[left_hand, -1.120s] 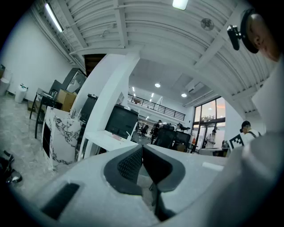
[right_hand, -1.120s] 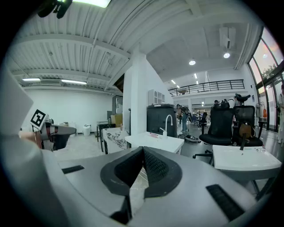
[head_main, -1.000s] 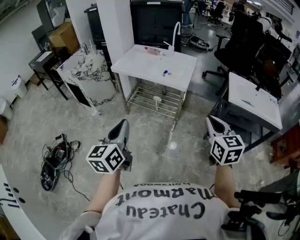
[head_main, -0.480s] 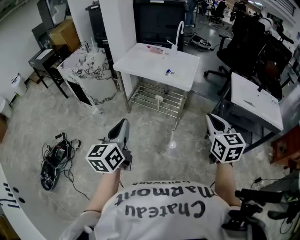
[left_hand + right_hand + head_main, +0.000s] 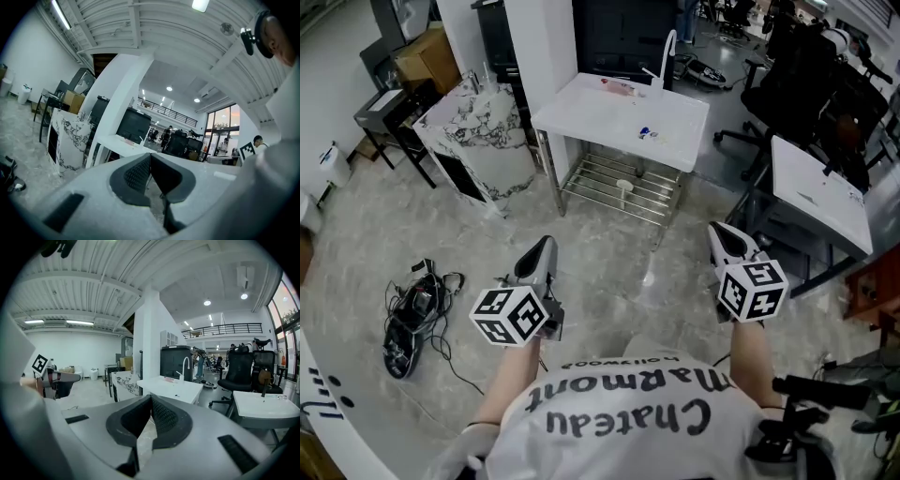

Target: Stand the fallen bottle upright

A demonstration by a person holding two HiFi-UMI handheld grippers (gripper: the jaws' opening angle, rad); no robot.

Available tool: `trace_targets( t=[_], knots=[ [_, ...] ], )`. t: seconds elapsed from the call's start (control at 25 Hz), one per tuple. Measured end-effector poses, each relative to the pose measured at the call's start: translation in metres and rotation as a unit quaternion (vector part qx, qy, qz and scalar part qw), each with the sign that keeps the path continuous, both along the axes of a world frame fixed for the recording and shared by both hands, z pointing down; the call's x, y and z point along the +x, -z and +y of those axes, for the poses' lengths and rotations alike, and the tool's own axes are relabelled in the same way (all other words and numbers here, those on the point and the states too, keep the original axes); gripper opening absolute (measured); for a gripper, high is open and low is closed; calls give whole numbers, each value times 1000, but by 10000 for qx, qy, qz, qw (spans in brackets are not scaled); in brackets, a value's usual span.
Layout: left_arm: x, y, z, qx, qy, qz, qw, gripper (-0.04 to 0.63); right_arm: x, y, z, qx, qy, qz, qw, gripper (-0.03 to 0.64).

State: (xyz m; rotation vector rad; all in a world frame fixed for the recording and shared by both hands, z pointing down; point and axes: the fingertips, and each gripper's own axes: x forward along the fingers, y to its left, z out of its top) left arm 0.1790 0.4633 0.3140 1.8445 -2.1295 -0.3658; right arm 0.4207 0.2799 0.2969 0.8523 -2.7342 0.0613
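Both claws were held out in front of the person, above the grey stone floor (image 5: 609, 272), and both were empty. The left claw (image 5: 546, 244) had its dark pads pressed together with nothing between them, and the right claw (image 5: 718, 232) was closed in the same way.

The white rectangular bench (image 5: 680, 141) stood ahead, well apart from both claws and roughly between the lines along which they pointed. At its far edge, near a white curved spout (image 5: 667, 52), lay a small pinkish-red thing (image 5: 619, 86). This was probably the fallen bottle, but it was too small to be sure. Its long axis seemed to run along that far edge, so across the direction of the claws. It lay slightly more toward the left claw, though neither was clearly nearer. A claw would first need to reach over the bench and open.
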Motion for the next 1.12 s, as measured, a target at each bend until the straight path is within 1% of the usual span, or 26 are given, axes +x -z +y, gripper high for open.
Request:
trace_targets(
  t=[0.16,0.28,0.44,0.6,0.76,0.92,1.0,1.12],
  knots=[
    [-8,-14,-3,-116,31,113,9999,15,-14,-8,-4,-47,98,108,9999,14],
    [-21,-20,-14,-189,97,200,9996,15,-29,-9,-16,-26,170,111,9998,14],
    [-45,-21,-42,-217,180,154,9995,15,-58,-9,-44,5,289,78,9996,14],
    [-67,-20,-79,-190,180,124,9996,15,-91,-12,-87,-23,420,79,9991,14],
    [-94,-16,-125,-206,219,30,9995,15,-130,-13,-142,-46,570,46,9984,14],
    [-117,-21,-166,-424,191,-81,9989,15,-170,-14,-196,-108,686,68,9976,14],
    [-132,-26,-184,-537,255,-147,9981,15,-187,-13,-221,-109,729,59,9973,14],
    [-156,-31,-209,-555,402,-55,9976,15,-209,-14,-253,-85,797,83,9967,14]
  ],
)
